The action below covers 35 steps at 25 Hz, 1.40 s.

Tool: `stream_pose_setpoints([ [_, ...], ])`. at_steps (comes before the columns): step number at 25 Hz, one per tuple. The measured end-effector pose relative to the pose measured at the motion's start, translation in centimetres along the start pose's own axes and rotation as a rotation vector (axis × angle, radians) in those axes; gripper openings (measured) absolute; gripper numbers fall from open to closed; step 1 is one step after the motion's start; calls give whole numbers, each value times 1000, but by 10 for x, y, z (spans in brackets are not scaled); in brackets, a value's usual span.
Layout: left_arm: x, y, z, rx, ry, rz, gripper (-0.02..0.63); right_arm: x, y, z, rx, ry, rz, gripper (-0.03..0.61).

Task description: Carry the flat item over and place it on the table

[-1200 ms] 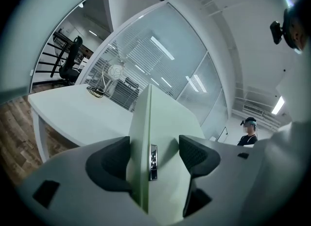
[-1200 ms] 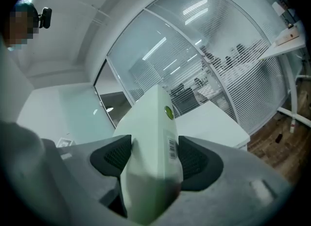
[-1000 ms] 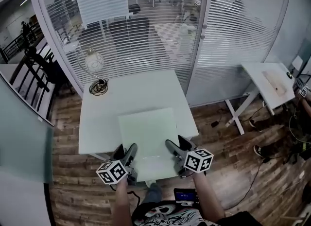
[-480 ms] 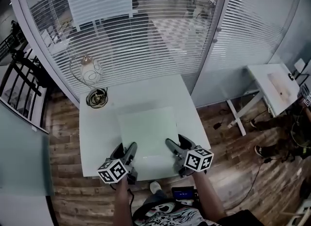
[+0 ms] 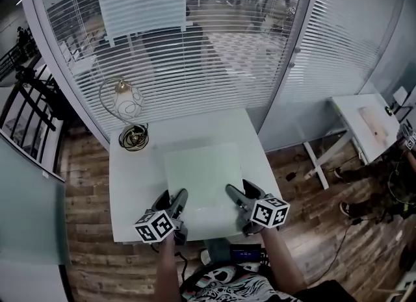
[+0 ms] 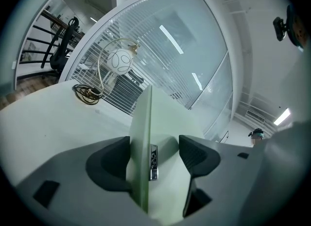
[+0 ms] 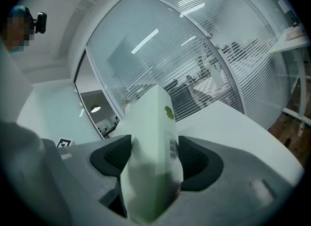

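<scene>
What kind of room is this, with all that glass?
Probably an office. Glass walls with slatted blinds close it off, a plain white table stands on a wood floor, and a second desk sits to the right.

- The flat item [image 5: 203,177] lies over the middle of the table [image 5: 130,184] in front of you; you can't tell whether it touches the top.
- Your left gripper [image 5: 175,198] clasps its near edge on the left, and your right gripper [image 5: 234,193] clasps it on the right.
- The lamp [image 5: 127,102] stands at the table's far left corner, with a coiled cable [image 5: 134,137] at its foot.
- The glass wall [image 5: 214,54] runs behind the table.
- A second table [image 5: 364,119] stands well apart, to your right.
</scene>
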State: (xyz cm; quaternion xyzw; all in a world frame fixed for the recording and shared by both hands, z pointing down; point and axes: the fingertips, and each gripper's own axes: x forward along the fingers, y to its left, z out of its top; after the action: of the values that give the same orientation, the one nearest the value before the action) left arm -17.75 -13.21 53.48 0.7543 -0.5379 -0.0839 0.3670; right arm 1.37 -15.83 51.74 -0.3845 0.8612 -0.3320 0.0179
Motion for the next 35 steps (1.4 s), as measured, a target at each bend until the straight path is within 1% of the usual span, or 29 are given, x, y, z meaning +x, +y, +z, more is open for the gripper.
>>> stream_pose_setpoints([
  [4,8,1,11,5,-7,5,298,10,-2,9,1,-4,13,288],
  [10,20,11,18,7,-12,27,298,30,-12,12,8,6,31,288],
  [22,47,40,17,-10,45,75,298,64,-37,2,63,51,19,288],
  [35,67,81,4,-64,99,143,298,101,-60,-20,110,135,2,288],
])
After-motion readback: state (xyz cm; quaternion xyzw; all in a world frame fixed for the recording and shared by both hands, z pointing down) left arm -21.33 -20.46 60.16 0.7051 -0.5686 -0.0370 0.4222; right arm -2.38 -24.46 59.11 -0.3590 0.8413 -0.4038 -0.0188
